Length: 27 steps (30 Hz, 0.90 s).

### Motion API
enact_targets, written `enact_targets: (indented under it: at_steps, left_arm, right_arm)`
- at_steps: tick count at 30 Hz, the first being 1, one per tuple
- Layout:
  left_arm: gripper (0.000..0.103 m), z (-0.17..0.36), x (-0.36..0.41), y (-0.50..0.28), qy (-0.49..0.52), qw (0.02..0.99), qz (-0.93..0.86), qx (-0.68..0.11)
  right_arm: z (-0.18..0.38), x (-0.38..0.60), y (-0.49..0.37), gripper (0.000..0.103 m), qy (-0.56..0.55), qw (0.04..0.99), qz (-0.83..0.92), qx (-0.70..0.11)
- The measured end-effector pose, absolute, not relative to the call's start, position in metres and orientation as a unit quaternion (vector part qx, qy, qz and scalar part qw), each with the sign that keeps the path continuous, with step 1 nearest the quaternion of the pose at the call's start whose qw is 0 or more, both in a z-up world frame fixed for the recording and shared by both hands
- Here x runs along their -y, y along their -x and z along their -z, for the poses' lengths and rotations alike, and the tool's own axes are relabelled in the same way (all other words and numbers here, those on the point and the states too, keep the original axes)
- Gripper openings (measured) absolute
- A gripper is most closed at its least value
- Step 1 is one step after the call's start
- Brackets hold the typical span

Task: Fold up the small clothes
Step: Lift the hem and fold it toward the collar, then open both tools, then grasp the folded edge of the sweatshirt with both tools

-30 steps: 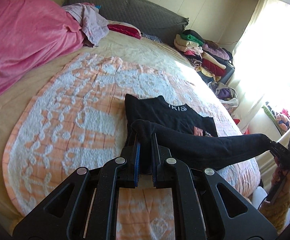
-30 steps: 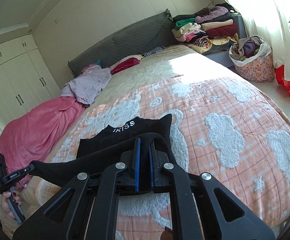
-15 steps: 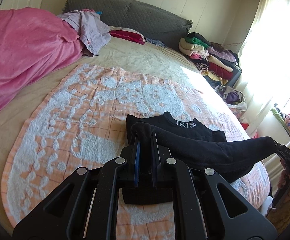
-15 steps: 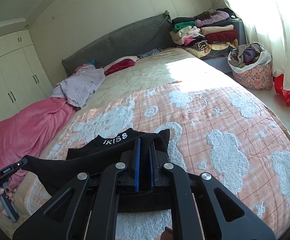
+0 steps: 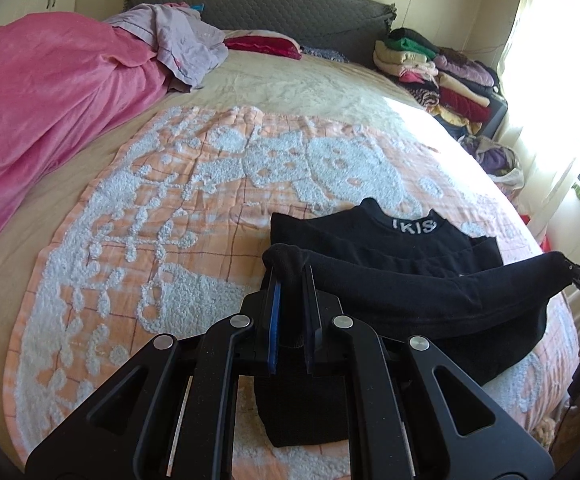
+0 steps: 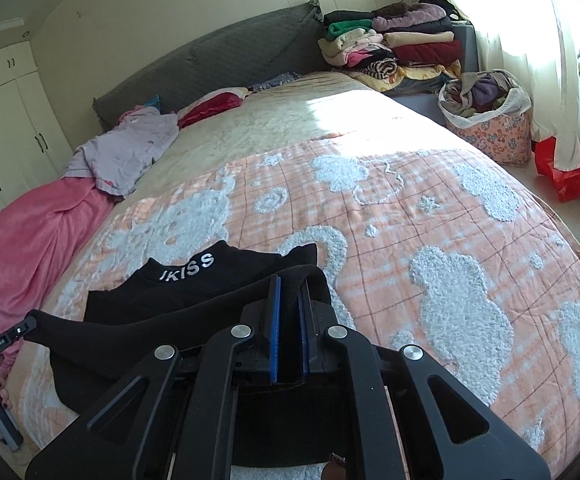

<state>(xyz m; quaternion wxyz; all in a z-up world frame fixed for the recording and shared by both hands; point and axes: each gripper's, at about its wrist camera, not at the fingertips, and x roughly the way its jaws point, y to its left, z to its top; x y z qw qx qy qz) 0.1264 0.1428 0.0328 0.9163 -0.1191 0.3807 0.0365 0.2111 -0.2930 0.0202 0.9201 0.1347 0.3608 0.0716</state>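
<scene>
Black garment (image 5: 406,264), collar lettered, lies half-folded on the bed.

left wrist view: sits low behind left gripper (image 5: 290,276), close over peach-and-white blanket (image 5: 162,208), faces up bed toward grey headboard (image 5: 258,0); window light at right edge. right wrist view: behind right gripper (image 6: 289,284), same low close height, angled toward headboard (image 6: 210,60) and white wardrobe (image 6: 6,120). shared: black garment (image 5: 390,256) (image 6: 194,292), blanket, pink cover (image 5: 50,96), folded clothes stack (image 5: 434,76). each view catches other gripper at its edge.
</scene>
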Motion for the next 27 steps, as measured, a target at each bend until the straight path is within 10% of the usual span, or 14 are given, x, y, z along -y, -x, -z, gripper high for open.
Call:
enact_targets:
  at_steps: [6, 10, 14, 22, 27]
  left_arm:
    - [0.009, -0.021, -0.144, -0.135, 0.115, 0.911, -0.045, -0.394]
    - [0.03, -0.02, -0.145, -0.134, 0.11, 0.911, -0.044, -0.396]
    - [0.048, -0.025, -0.144, -0.128, 0.104, 0.915, -0.049, -0.387]
    - [0.049, -0.053, -0.129, -0.096, 0.089, 0.936, -0.049, -0.336]
    - [0.017, -0.05, -0.106, -0.089, 0.073, 0.935, -0.018, -0.345]
  right_arm:
    - [-0.005, 0.289, -0.222, 0.01, -0.123, 0.915, -0.058, -0.379]
    - [-0.003, 0.286, -0.22, 0.049, -0.108, 0.917, -0.053, -0.38]
    - [-0.011, 0.285, -0.21, 0.059, -0.095, 0.924, -0.047, -0.367]
    - [-0.031, 0.265, -0.179, 0.062, -0.048, 0.938, -0.076, -0.335]
    - [-0.027, 0.241, -0.165, 0.049, -0.02, 0.93, -0.121, -0.346]
